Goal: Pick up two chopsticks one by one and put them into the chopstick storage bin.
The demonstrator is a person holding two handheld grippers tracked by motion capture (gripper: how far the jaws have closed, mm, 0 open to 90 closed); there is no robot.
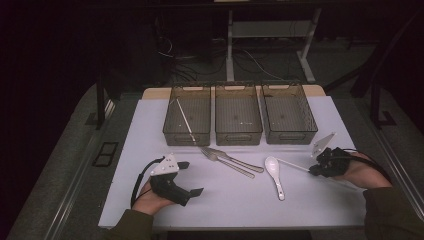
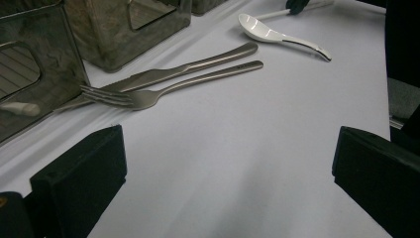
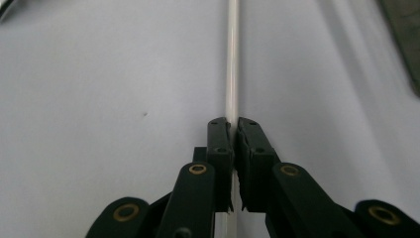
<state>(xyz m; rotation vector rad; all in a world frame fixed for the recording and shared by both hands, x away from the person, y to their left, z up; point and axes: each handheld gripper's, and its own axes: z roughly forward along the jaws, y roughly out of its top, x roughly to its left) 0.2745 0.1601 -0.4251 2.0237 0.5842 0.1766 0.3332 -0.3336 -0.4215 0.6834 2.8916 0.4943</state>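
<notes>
Three bins [image 1: 238,114] line a white table [image 1: 225,200] (dark room).

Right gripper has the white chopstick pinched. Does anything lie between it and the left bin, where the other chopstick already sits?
Yes. The right gripper is shut on the white chopstick; toward the left bin lie the white spoon, then the fork and knife. Lifting it over them should probably clear all three.

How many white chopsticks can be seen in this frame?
2. One chopstick leans inside the left bin; the other chopstick lies on the table, clamped in the right hand-held gripper, beside the white spoon. Others may be hidden.
</notes>
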